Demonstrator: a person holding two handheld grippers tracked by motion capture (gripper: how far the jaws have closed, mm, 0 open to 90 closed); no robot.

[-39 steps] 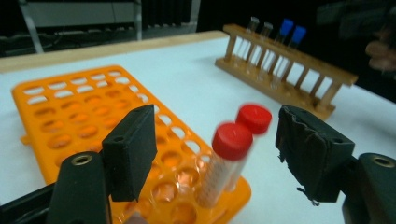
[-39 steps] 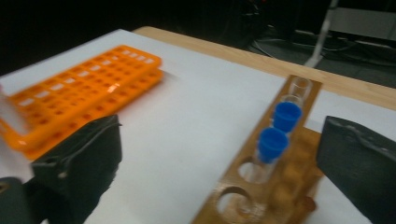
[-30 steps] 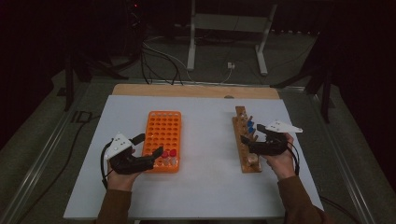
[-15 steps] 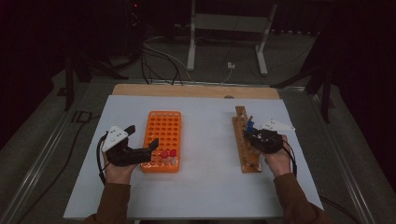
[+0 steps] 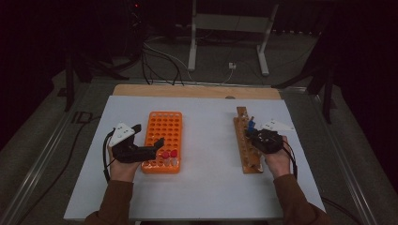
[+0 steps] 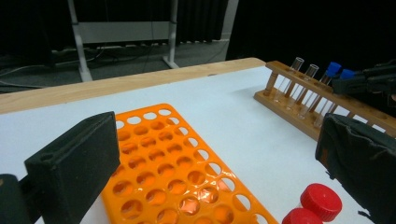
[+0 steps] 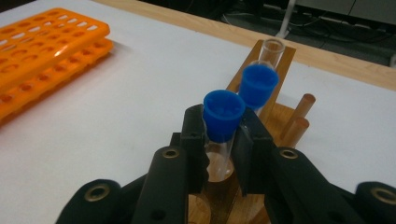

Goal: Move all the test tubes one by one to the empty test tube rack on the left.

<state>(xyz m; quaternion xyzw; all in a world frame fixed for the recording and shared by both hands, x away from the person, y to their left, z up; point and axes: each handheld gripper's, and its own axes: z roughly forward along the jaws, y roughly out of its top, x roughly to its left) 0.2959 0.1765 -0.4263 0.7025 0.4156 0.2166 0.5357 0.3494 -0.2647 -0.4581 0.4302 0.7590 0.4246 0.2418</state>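
Note:
My left gripper stands open over the near end of the orange tube rack; its jaws have just been opening, with nothing gripped between them. Two red-capped tubes stand in the rack's near right corner, just by the right jaw. My right gripper is shut on a blue-capped tube that stands in the wooden rack; its jaws have just been closing on it. A second blue-capped tube stands right behind.
The racks rest on a white board over a wooden table edge. Clear uncapped tubes fill the wooden rack's far end. Cables and a metal stand lie beyond the table on the floor.
The left gripper drew back towards the rack's near left and its jaws spread. The right gripper closed on the blue-capped tube in the wooden rack.

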